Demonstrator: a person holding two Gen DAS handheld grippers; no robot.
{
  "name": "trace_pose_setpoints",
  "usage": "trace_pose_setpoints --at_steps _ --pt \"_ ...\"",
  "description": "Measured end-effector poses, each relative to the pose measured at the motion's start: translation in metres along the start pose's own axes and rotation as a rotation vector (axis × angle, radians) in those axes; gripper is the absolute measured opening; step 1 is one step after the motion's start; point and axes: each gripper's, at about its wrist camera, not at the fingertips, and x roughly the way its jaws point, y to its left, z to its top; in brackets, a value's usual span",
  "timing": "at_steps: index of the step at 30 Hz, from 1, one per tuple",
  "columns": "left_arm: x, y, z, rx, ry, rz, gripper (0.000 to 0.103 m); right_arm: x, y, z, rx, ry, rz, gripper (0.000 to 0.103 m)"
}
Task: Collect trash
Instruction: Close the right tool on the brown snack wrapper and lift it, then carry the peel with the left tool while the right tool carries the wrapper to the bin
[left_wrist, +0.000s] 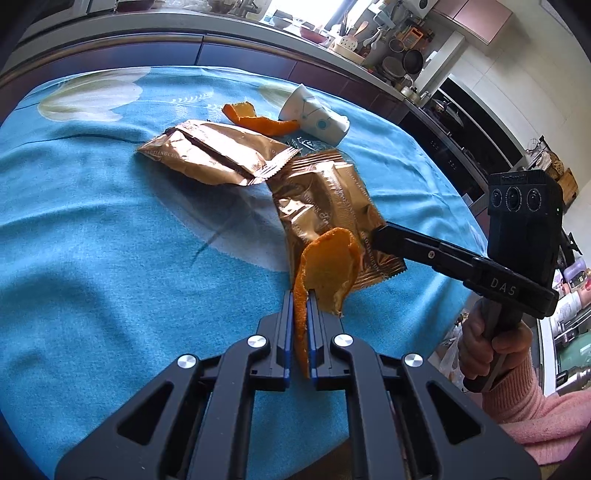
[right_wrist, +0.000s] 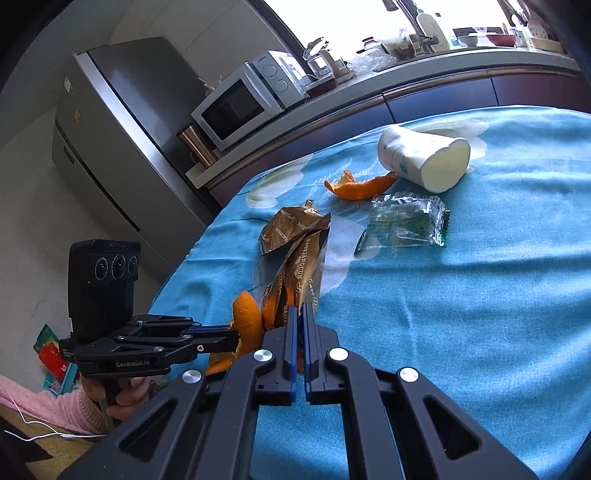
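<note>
1. Left gripper (left_wrist: 300, 295) low over the bench (left_wrist: 110, 240), jaws clamped on an orange peel (left_wrist: 328, 266).
2. Right gripper (right_wrist: 300, 314) alongside, jaws pinching a gold wrapper (right_wrist: 295, 266) lifted off the blue cloth.
3. Paper cup (right_wrist: 424, 158) on its side, far end; contents not visible.
4. Second peel (right_wrist: 358, 186), clear wrapper (right_wrist: 406, 221), another gold wrapper (left_wrist: 218, 153) lie on the bench.

Blue floral cloth (right_wrist: 480, 295) covering the tabletop, lower right of the right-wrist view. Upper left: steel refrigerator (right_wrist: 122, 147), white microwave (right_wrist: 236, 107) with copper-coloured tumbler (right_wrist: 195, 144) beside it. Kitchen counter (left_wrist: 258, 33) with hanging pans (left_wrist: 412, 61), upper right, left-wrist view.
</note>
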Motion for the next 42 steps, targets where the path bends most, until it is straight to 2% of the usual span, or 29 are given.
trace_pose_setpoints --at_steps 5,10,17,30,42 --pt "-0.016 0.001 -0.003 0.007 -0.028 -0.003 0.006 -0.014 0.003 0.003 -0.010 -0.024 -0.027 0.002" --pt "-0.041 0.009 -0.004 -0.008 -0.075 0.032 0.006 -0.029 0.009 0.004 -0.032 -0.048 -0.060 0.002" --pt "-0.082 0.034 -0.010 -0.063 -0.153 0.090 0.006 -0.033 0.027 0.013 -0.071 -0.084 -0.033 0.002" --pt "-0.153 0.069 -0.024 -0.148 -0.290 0.207 0.006 0.029 0.098 0.035 -0.190 -0.045 0.154 0.002" --pt "-0.230 0.126 -0.049 -0.281 -0.419 0.377 0.006 0.101 0.171 0.052 -0.297 0.047 0.297 0.002"
